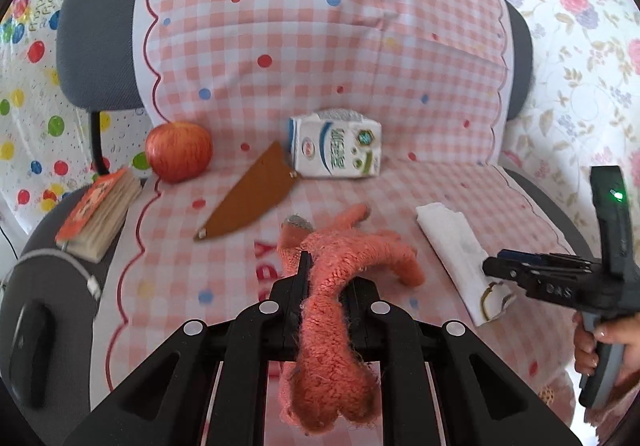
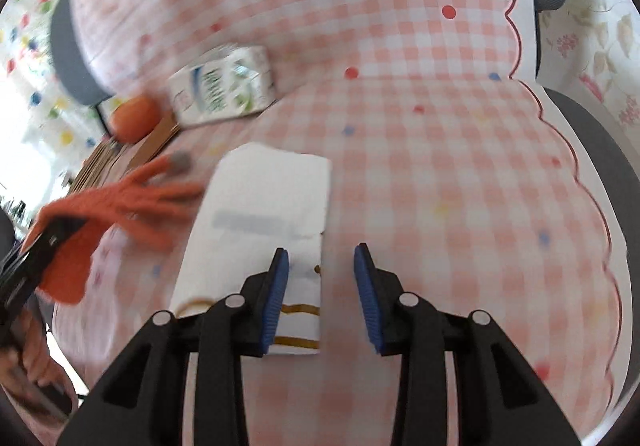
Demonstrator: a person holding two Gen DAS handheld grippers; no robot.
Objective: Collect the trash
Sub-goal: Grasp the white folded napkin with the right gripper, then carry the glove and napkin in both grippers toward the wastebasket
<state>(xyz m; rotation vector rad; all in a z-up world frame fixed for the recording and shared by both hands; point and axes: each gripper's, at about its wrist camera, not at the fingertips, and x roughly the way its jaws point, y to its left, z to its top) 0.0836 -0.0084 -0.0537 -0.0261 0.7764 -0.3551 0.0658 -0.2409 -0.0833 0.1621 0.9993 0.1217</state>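
My left gripper [image 1: 325, 274] is shut on a fuzzy orange glove [image 1: 352, 258], which drapes between its fingers onto the checked cloth [image 1: 280, 45]. The right wrist view shows the same glove [image 2: 120, 197] blurred at the left. A folded white napkin [image 2: 264, 197] with gold lines lies under my right gripper [image 2: 320, 258]. Its blue pads stand apart, the left one over the napkin's right edge, the right one over bare cloth. The left wrist view shows the right gripper [image 1: 493, 268] at the near end of the napkin [image 1: 452, 246]. A white milk carton [image 1: 336, 145] lies behind.
Everything lies on a grey chair seat [image 1: 560, 205] draped with the cloth. A red apple [image 1: 178, 149], a brown knife-shaped sheath [image 1: 248, 201] and a small book [image 1: 100, 213] sit at the left. A black mouse [image 1: 30, 346] and a white cable [image 1: 60, 258] lie on the left edge.
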